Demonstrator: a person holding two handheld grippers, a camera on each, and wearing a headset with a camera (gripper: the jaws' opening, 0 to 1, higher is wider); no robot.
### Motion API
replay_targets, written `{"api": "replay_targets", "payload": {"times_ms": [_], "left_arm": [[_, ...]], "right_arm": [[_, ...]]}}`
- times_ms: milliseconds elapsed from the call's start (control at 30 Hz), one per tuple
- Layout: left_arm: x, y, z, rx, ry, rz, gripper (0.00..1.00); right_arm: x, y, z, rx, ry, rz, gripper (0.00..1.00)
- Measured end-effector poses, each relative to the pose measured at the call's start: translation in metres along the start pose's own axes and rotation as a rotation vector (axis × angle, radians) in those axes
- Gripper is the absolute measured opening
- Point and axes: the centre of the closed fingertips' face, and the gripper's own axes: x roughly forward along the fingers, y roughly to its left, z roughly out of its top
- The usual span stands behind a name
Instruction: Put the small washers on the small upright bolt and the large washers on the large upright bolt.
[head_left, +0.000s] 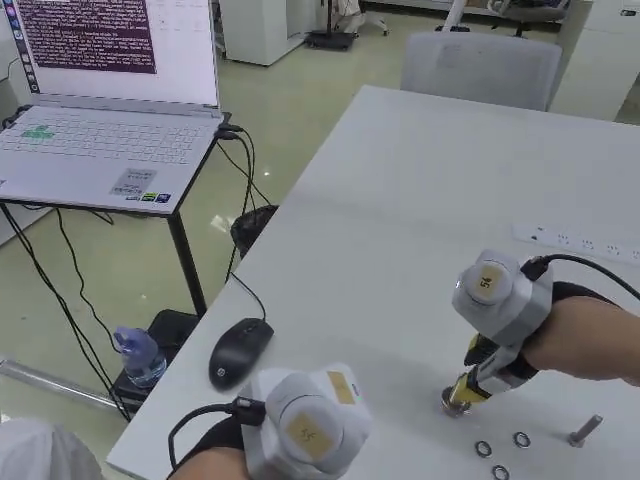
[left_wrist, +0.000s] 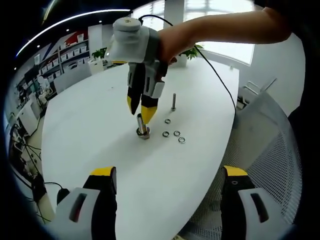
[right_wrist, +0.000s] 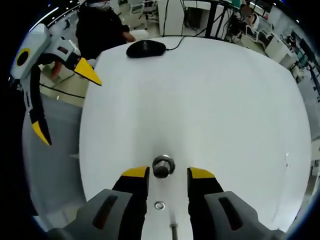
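The large bolt stands upright on the white table, its top between the yellow tips of my right gripper, with a gap on each side. Seen from the left gripper view, the right gripper hangs over the large bolt. The small bolt stands upright just behind it. Several small washers lie flat beside the bolts, also washers near the table's front edge. My left gripper is wide open, low and well short of the bolts, with nothing in it.
A black mouse with its cable lies at the table's left edge. A laptop sits on a stand to the left, off the table. A power strip lies at the far right. A grey chair stands behind the table.
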Motion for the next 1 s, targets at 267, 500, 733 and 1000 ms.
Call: {"api": "replay_targets", "payload": {"times_ms": [267, 500, 733, 1000], "left_arm": [[0.000, 0.000, 0.009, -0.014, -0.019, 0.023, 0.86], [0.004, -0.003, 0.014, -0.015, -0.021, 0.025, 0.87], [0.006, -0.001, 0.018, -0.007, -0.020, 0.021, 0.87], [0.007, -0.002, 0.017, -0.006, -0.018, 0.013, 0.86]], "right_arm": [[-0.017, -0.001, -0.021, -0.034, -0.015, -0.011, 0.31], [-0.023, 0.000, -0.047, -0.030, -0.010, -0.015, 0.31], [-0.025, 0.001, -0.070, 0.004, -0.008, -0.017, 0.31], [-0.016, 0.007, -0.076, 0.025, -0.013, -0.008, 0.30]]}}
